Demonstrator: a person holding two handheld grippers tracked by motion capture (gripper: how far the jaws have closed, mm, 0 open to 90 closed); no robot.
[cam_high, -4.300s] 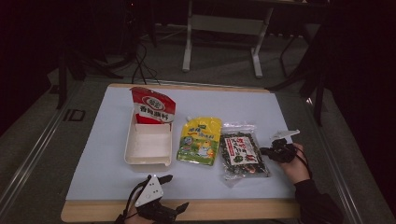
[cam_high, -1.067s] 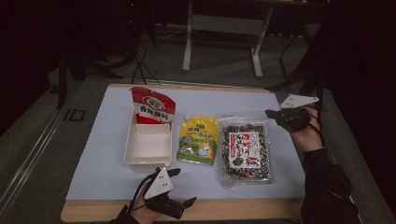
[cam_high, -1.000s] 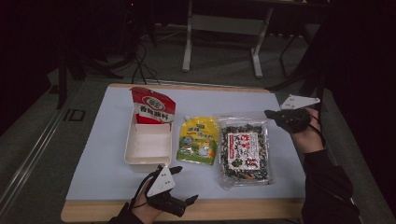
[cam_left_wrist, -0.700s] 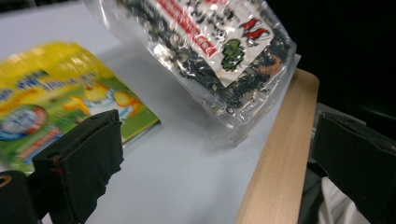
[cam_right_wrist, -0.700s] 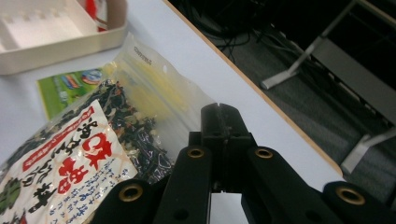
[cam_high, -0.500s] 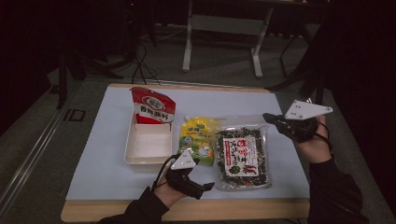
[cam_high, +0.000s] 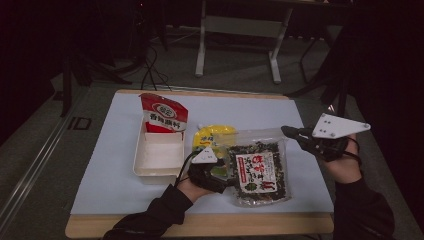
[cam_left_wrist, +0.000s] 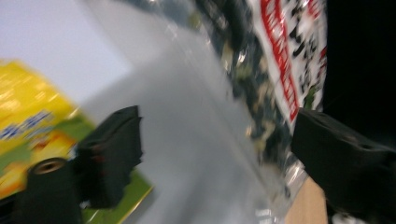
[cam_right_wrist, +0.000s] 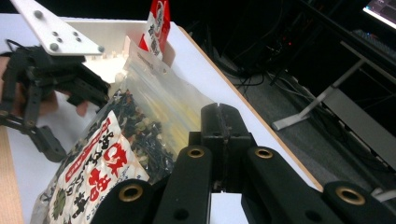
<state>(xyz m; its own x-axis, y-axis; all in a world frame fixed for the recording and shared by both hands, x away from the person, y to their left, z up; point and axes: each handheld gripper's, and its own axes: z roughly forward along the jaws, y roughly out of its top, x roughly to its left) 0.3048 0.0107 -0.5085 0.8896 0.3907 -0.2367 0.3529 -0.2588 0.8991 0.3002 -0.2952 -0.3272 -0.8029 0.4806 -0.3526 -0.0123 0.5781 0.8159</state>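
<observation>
The left gripper (cam_high: 231, 172) has slid across the counter (cam_high: 115, 165) to the clear seaweed snack bag (cam_high: 257, 167), its jaws just closing around the bag's edge without pinching it yet, while the closed right gripper (cam_high: 289, 132) hovers empty beside the bag's top corner.

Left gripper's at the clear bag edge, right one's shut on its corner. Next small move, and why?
Probably finish closing the left gripper on the clear bag. Its jaws have just been closing, and the bag's near edge lies between them, not yet pinched. The right gripper, shut on the far corner, lifts that end, so a second grip should steady it.
</observation>
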